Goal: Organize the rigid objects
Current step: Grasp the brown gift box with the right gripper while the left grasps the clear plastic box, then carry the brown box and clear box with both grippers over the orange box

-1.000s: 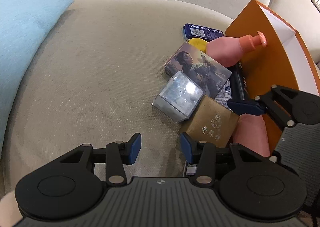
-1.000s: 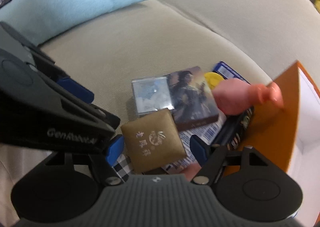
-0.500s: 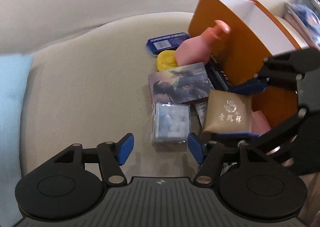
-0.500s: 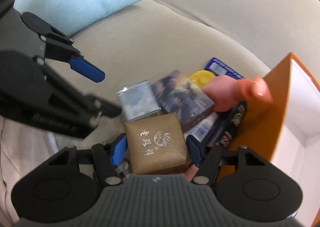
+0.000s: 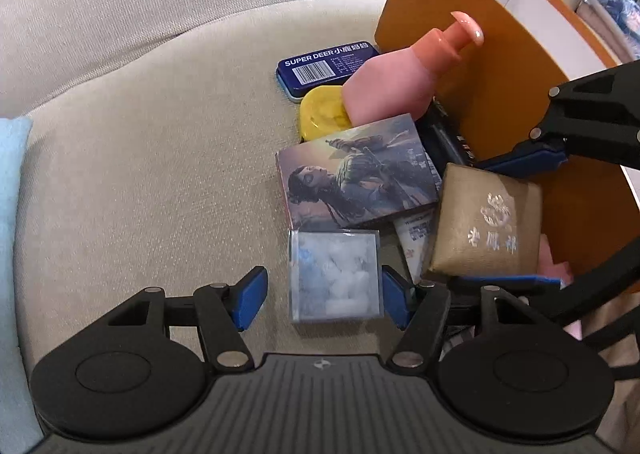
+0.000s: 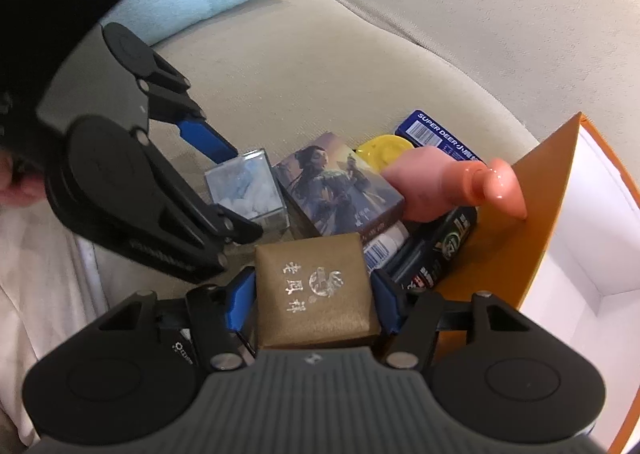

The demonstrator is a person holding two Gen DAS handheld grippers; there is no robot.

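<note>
the right gripper (image 6: 314, 296) is closing, pinching the gold box (image 6: 316, 290). the left gripper (image 5: 322, 298) stands spread around the clear box (image 5: 334, 278), right pad touching. farther: picture box (image 5: 356, 170), pink bottle (image 5: 394, 88), blue tin (image 5: 326, 68), against the orange box (image 5: 492, 86).

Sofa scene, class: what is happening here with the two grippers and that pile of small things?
A person is tidying small items on a sofa beside an orange box. The right gripper is closing on a gold box, its pads against both sides. The left gripper stands open around a clear plastic box, which sits between its fingers but is not yet gripped. A picture box, a pink bottle, a blue tin and a yellow lid lie nearby.
</note>
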